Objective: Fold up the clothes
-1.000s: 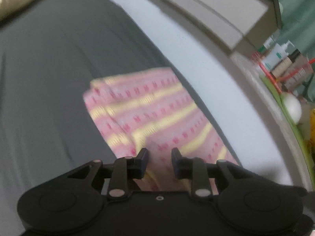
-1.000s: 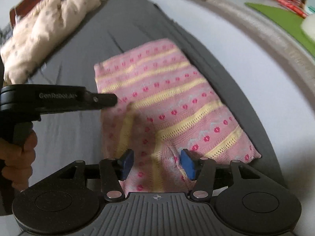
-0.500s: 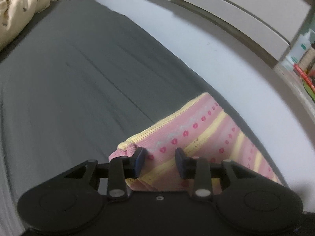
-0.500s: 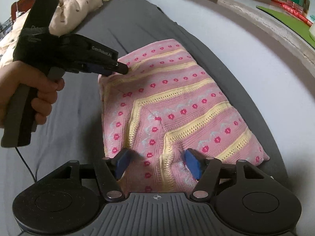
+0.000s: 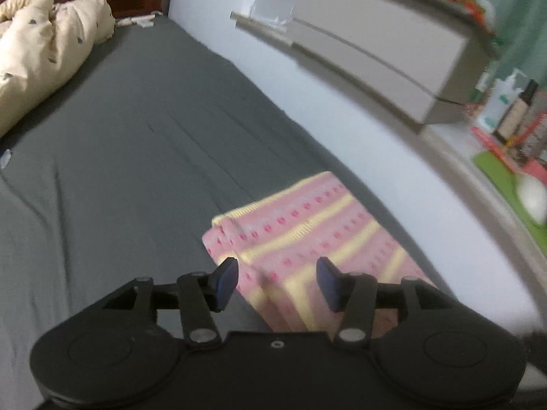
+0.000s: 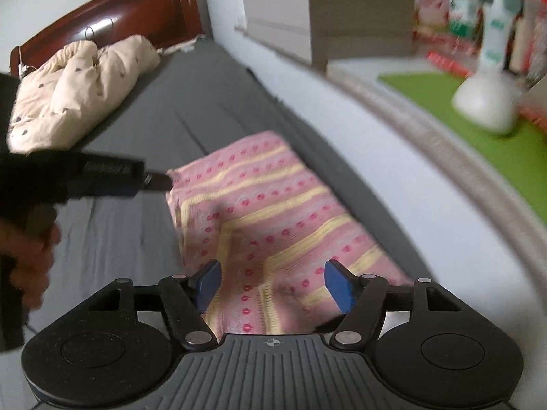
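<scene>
Left wrist view: the left gripper hangs above the near-left corner of the folded knit, which lies ahead of it on the grey bed beside the wall. Its jaws are opening, with nothing pinched between them. Bottles stand far right, labels too blurred to read.

Right wrist view: the right gripper is over the knit's near edge, jaws opening, pads clear of the fabric. The left gripper, to its left, carries unreadable lettering. This looks like the release after a fold; next likely comes smoothing or another fold.

grey bed, dark wooden headboard, white wall, cream quilt
</scene>
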